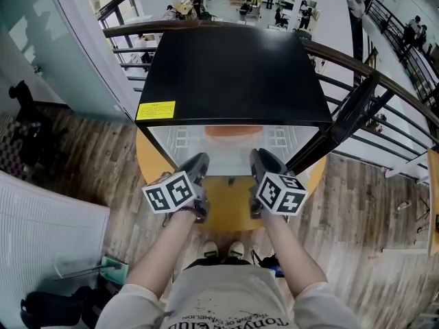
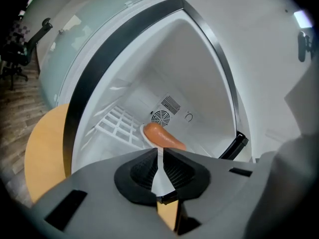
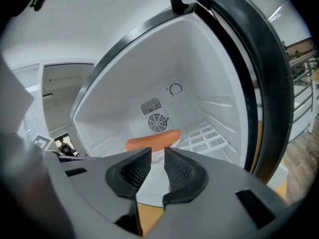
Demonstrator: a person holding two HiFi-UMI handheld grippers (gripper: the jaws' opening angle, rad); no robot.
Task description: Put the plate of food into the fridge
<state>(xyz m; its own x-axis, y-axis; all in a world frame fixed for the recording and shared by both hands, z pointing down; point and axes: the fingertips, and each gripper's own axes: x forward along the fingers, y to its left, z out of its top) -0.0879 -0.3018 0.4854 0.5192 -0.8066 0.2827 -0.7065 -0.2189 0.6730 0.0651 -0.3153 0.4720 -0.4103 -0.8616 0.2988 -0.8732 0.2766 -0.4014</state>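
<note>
Clearly the plate of food (image 1: 234, 130) already sits deep in the fridge (image 1: 233, 67). The head view shows it as an orange strip at the upper middle of the white inside. I judge the setting-down done, and what is left is to back out cleanly and shut the door (image 1: 351, 115). My left gripper (image 1: 197, 162) and right gripper (image 1: 259, 156) hang side by side at the fridge mouth, above the round yellow table (image 1: 230, 208). The door stands swung out toward the right of the frame, so my right hand is the nearer one for pushing it. A railing (image 1: 130, 27) curves behind the fridge, well apart from my path. In the left gripper view, my jaws are nearly together with only a thin slit between them and nothing in it. The plate of food (image 2: 162, 136) lies beyond the tips at frame centre, apart from them. It is just below the round fan vent (image 2: 160, 117), with the wire rack (image 2: 117, 123) to its left. To leave well, I should draw straight back and level so the plate is not nudged. In the right gripper view, my jaws stand a little apart and empty. The plate of food (image 3: 152, 141) is past them at lower centre, and the door's black edge (image 3: 264, 83) arcs down the right, so I should mind it when swinging out.
</note>
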